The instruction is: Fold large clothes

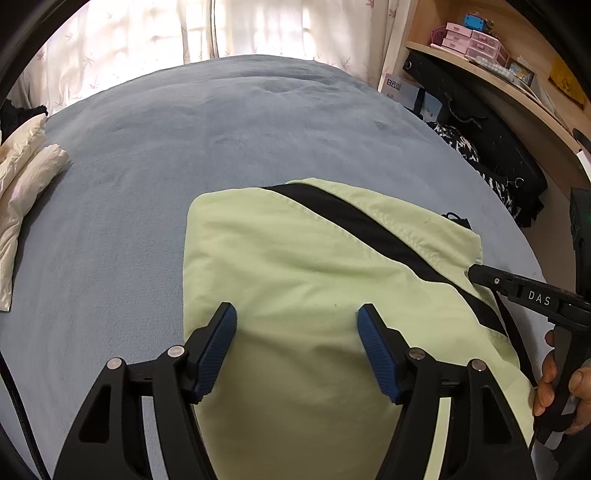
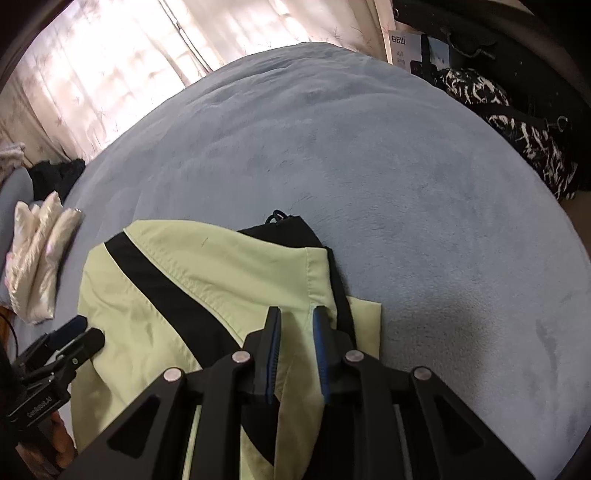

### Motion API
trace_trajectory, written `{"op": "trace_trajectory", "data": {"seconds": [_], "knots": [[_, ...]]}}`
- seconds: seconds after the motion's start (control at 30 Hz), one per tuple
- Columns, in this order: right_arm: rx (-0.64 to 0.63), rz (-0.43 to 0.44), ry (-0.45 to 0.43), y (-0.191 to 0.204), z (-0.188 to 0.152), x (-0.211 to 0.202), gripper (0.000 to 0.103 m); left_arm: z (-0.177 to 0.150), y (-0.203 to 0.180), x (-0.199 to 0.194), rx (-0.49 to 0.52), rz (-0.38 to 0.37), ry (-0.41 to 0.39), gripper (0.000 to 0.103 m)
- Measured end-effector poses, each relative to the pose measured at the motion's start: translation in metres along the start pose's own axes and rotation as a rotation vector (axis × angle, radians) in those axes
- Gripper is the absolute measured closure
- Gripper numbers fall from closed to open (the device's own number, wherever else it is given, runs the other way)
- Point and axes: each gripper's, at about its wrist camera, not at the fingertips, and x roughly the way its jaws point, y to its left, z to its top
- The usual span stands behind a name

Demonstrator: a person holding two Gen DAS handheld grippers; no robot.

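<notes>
Surface: soft blue fleece bed cover [image 1: 155, 155], with pale curtains [image 1: 147, 33] behind it and a wooden shelf [image 1: 491, 70] of small boxes to the right.
Garment: pale green fabric jacket with a black diagonal band [image 1: 295, 266], lying on the near part of the bed as a compact, roughly rectangular packet; no sleeve hangs loose in either view.
Left gripper: the left gripper [image 1: 297, 325] hovers over the near middle of the packet, fingers spread wide, nothing between them.
Right gripper: the right gripper [image 2: 296, 328] sits at the packet's right edge with fingers nearly together; a narrow gap shows, and whether cloth is pinched there I cannot tell.
Other items: cream quilted garment [image 2: 37, 254] lies folded, well apart at the left of the bed; dark patterned cloth [image 2: 524, 122] rests beside the bed's far right.
Progress: judged well advanced, with the main folds apparently done.
Remaining: likely squaring the right edge, where a green flap and black lining protrude, then releasing.
</notes>
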Motion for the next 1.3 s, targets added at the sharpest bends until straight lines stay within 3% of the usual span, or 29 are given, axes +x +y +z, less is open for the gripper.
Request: {"op": "trace_trajectory", "data": {"seconds": [0.37, 0.5, 0.67, 0.73, 0.87, 1.0, 1.3], "knots": [[0.018, 0.006, 0.021, 0.004, -0.008, -0.029, 0.084, 0.000, 0.003, -0.012, -0.050, 0.028, 0.078, 0.022], [0.019, 0.015, 0.016, 0.009, -0.014, -0.047, 0.063, -0.009, 0.007, -0.023, -0.072, 0.023, 0.105, 0.020], [0.002, 0.016, 0.014, 0.016, -0.028, -0.071, 0.045, -0.029, 0.013, -0.040, -0.097, 0.004, 0.144, 0.018], [0.004, 0.010, 0.013, 0.017, -0.036, -0.081, 0.030, -0.036, 0.015, -0.047, -0.096, -0.004, 0.154, 0.018], [0.003, 0.016, 0.035, 0.017, -0.052, -0.097, 0.023, -0.053, 0.016, -0.062, -0.074, -0.017, 0.172, 0.018], [0.014, 0.044, 0.065, 0.012, -0.064, -0.109, 0.004, -0.065, 0.014, -0.082, -0.050, -0.043, 0.179, 0.018], [-0.033, 0.100, 0.069, 0.006, -0.069, -0.126, 0.000, -0.074, 0.016, -0.102, -0.011, -0.102, 0.208, 0.012]]}}
